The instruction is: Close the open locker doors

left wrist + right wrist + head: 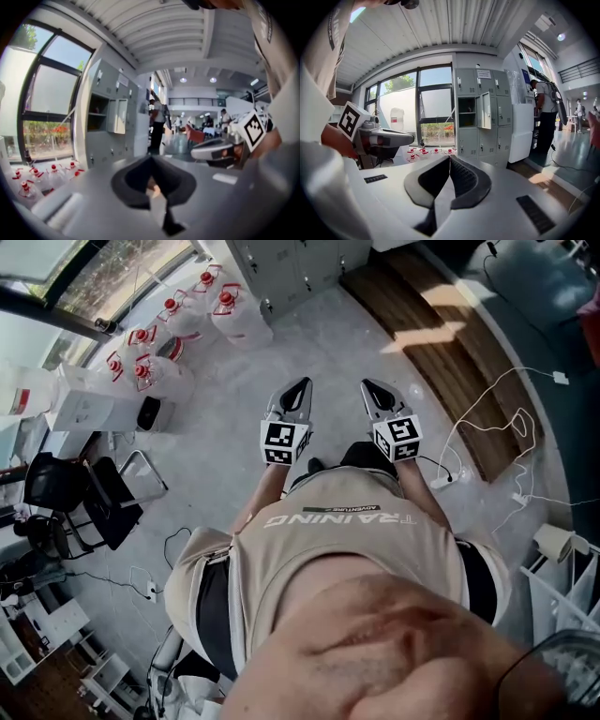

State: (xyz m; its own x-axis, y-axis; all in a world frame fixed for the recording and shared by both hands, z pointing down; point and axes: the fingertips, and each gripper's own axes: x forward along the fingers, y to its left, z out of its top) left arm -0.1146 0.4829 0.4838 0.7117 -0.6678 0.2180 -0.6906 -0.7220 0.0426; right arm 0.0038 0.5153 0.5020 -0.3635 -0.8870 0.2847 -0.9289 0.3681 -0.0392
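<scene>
A bank of grey lockers [483,112] stands ahead, some way off. One middle door [486,110] hangs open beside its dark, empty compartment [466,111]. In the left gripper view the same open door [121,116] and compartment [96,115] show at the left. In the head view only the lockers' feet [281,268] appear at the top. My left gripper [302,385] [151,159] and right gripper [367,385] [450,158] are held side by side in front of my body. Both are shut on nothing, far from the lockers.
Several water jugs with red caps [178,320] [422,152] stand on the floor left of the lockers, by the window. A person [546,117] stands to the lockers' right near a white cabinet [520,133]. White cables [487,437] lie on the floor at the right.
</scene>
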